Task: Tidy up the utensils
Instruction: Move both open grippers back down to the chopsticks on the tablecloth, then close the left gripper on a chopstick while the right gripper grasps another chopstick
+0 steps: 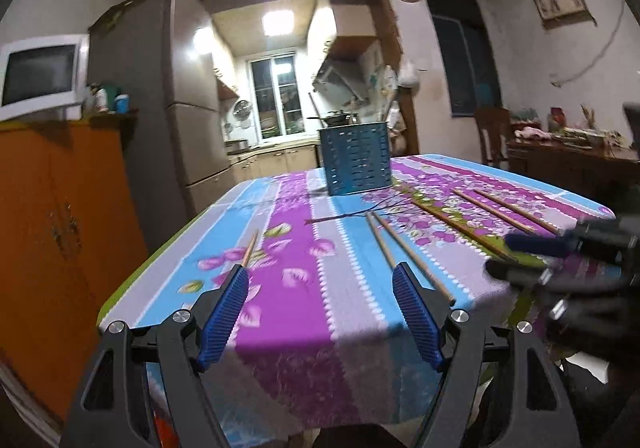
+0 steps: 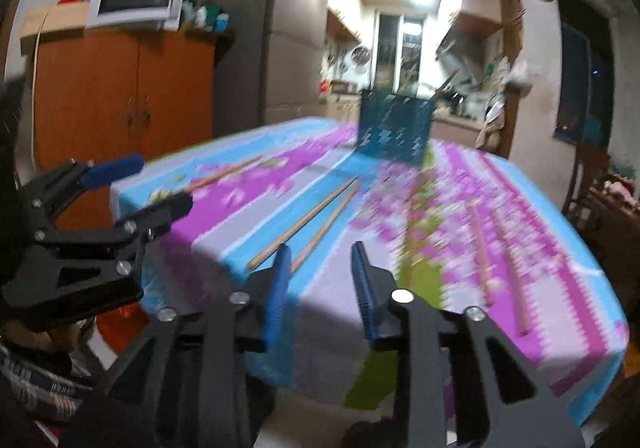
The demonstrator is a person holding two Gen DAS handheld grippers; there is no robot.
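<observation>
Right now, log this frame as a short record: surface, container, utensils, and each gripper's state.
surface: table under a floral cloth in purple, blue and grey
container: blue slotted basket, upright at the far end; contents cannot be seen
utensils: wooden chopsticks lying loose on the cloth, one pair near the front edge, others to either side
left gripper: open, nothing between the pads
right gripper: open with a narrow gap, nothing between the pads
progress: no chopstick picked up yet
</observation>
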